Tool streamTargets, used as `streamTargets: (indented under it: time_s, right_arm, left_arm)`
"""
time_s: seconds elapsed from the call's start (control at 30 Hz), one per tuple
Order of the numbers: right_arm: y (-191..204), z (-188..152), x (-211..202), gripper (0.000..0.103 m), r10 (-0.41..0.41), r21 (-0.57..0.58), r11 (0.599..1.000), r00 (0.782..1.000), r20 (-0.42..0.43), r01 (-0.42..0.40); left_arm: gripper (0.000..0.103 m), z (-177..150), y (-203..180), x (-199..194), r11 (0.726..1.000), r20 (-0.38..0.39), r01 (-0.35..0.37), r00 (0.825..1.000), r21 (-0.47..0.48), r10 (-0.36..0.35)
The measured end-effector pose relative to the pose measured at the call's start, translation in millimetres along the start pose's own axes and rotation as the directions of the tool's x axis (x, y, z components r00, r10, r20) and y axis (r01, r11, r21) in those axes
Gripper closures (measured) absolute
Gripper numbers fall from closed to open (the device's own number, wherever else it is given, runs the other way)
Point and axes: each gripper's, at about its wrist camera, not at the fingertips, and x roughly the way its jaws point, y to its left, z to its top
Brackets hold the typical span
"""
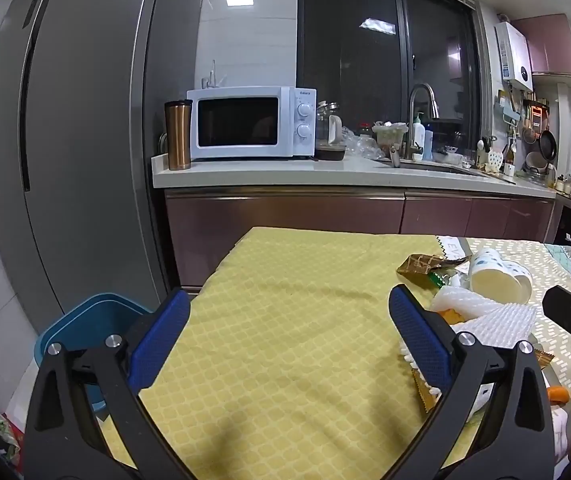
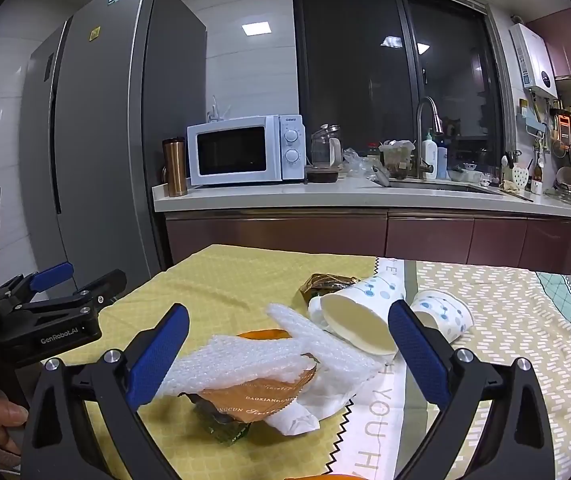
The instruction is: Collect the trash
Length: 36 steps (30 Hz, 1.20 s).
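Both claws wide apart w/ nothing held: bring right claw down square over white foam sheet, then drop it in blue plastic bin.

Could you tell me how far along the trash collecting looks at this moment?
Nothing looks done yet. The white foam wrap, two paper cups, gold wrapper and bronze packet all lie on the table. In hand: nothing; the left claw and right claw are both open and empty. Left: everything, presumably into the blue bin on the floor beside the table.
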Motion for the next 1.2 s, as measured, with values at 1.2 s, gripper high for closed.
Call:
streamTargets:
  time_s: [1.2]
  right_arm:
    - [-4, -5, 0, 0.007, 0.015, 0.026, 1.0, 1.0, 0.004, -0.015]
  left_arm:
    - [0.005, -1, 2, -14, 1.0, 0.03, 0.005, 1.0, -0.01, -0.005]
